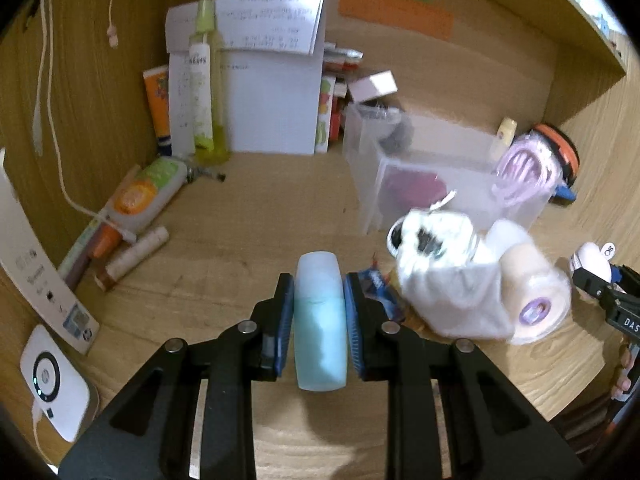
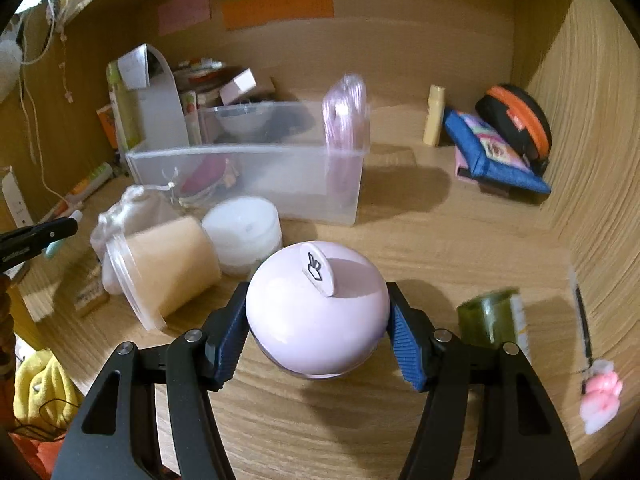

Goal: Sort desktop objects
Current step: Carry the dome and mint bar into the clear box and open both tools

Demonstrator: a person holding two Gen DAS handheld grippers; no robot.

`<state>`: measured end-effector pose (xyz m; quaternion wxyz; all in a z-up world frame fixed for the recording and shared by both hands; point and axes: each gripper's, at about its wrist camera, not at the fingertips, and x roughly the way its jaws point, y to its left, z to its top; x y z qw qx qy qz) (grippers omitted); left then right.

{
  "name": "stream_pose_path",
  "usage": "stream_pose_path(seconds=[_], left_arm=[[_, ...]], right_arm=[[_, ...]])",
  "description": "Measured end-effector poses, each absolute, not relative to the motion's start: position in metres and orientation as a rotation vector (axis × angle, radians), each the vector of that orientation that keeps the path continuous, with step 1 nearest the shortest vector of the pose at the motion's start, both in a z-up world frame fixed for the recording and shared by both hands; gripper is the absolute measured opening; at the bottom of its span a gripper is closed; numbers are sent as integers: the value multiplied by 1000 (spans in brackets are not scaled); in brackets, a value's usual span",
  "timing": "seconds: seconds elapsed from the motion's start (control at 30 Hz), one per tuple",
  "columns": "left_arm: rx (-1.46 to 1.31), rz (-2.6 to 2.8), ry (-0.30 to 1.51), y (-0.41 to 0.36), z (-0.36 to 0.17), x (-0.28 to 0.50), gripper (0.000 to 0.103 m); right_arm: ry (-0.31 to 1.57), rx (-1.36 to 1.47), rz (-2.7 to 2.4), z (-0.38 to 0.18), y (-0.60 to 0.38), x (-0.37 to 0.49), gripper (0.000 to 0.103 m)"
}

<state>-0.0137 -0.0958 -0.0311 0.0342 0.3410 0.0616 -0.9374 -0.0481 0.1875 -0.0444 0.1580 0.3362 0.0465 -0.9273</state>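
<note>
My left gripper (image 1: 319,316) is shut on a pale blue bottle (image 1: 319,320), held above the wooden desk. My right gripper (image 2: 318,328) is shut on a round pink container (image 2: 316,312) with a small white tab on its lid; it also shows at the right edge of the left wrist view (image 1: 591,258). A clear plastic bin (image 2: 256,176) stands on the desk beyond both grippers, also in the left wrist view (image 1: 440,176), with a pink plastic pouch (image 2: 346,120) leaning in its right end.
A white drawstring bag (image 1: 444,272) and a beige roll (image 2: 172,268) lie in front of the bin, beside a white round tub (image 2: 242,232). Tubes (image 1: 136,208) and papers (image 1: 276,92) crowd the left wall. A green jar (image 2: 490,316), blue pouch (image 2: 492,148) and pink toy (image 2: 600,394) sit on the right.
</note>
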Motion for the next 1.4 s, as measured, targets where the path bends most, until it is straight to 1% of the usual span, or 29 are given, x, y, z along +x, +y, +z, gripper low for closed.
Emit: stream_pose_path(seconds=[0.27,0.57,0.93,1.3,1.4], left_arm=[[981,-2953,183,-86,-7,-26,24],[992,-3019,198,-83,18,-52,24],[1070,-3110,195,-69,43,-99,24],[1286,-3112,188,-49,29,-157,24],[1352,-3083,142,-41,18,-170,24]], right_arm=[[141,857,-2661,-13,182,-58,60],[147,764,-2631,11,168,-74,60],[158,775,-2570,27,143,-118,60],[266,869,-2538,23,116,-162,60],[295,913,-2522,15,109,-175,60]])
